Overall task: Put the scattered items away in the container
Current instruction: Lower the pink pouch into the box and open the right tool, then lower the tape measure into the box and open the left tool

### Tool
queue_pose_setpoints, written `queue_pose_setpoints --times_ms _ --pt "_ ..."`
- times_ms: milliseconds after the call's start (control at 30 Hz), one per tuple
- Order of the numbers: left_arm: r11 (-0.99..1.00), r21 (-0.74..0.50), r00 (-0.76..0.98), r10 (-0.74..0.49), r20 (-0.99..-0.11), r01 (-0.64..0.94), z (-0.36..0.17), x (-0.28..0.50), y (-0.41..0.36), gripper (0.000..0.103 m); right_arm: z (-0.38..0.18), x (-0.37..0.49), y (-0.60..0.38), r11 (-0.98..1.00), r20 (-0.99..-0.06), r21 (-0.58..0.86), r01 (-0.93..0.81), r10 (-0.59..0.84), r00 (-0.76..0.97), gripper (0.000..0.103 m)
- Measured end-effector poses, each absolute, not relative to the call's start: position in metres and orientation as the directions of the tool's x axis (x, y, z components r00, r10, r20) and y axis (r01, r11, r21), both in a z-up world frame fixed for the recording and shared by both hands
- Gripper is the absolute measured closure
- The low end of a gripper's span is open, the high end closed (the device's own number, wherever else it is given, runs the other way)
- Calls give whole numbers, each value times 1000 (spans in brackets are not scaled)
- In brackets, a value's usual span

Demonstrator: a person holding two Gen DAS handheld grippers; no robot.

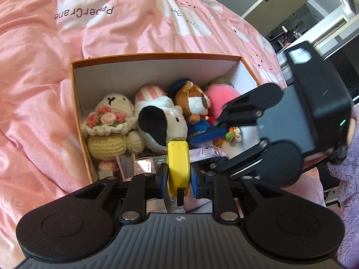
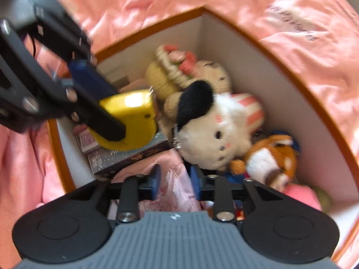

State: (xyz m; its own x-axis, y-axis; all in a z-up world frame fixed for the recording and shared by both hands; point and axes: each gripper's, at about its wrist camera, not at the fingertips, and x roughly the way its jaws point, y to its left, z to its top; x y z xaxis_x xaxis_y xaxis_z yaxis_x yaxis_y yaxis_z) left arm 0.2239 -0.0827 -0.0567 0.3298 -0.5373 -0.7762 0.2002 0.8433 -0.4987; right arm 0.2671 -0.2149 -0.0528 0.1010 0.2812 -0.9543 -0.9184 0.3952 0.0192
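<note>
On the pink quilt [image 1: 40, 94], an orange-rimmed box [image 1: 74, 94] holds a crochet doll [image 1: 110, 125], a black-eared white plush [image 1: 161, 121], a fox plush [image 1: 190, 103], a pink plush [image 1: 221, 98] and flat packets. The yellow tape measure [image 1: 178, 168], glossy and rounded, sits clamped in the left gripper [image 1: 178, 179] over the box's near end. The right gripper [image 2: 175, 185], jaws apart, hangs over a pink packet [image 2: 172, 192] inside.

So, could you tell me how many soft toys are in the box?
4, left to right in the left wrist view: crocheted doll, white plush, brown plush, pink fluffy one. More may be hidden behind the right gripper.
</note>
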Motion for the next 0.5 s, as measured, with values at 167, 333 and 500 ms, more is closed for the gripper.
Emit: queue_pose_setpoints --times_ms 167,333,500 --pt "834 -492 313 -550 -775 249 -55 227 -97 79 -17 264 -252 552 -912 17 -833 350 213 54" --pt "822 -506 270 -566 -779 262 -65 236 -116 79 -8 253 -272 680 -896 -45 -732 296 330 52" --pt "788 -555 218 -610 -761 268 -78 241 -131 79 -12 252 -294 786 -900 -20 -618 255 354 51"
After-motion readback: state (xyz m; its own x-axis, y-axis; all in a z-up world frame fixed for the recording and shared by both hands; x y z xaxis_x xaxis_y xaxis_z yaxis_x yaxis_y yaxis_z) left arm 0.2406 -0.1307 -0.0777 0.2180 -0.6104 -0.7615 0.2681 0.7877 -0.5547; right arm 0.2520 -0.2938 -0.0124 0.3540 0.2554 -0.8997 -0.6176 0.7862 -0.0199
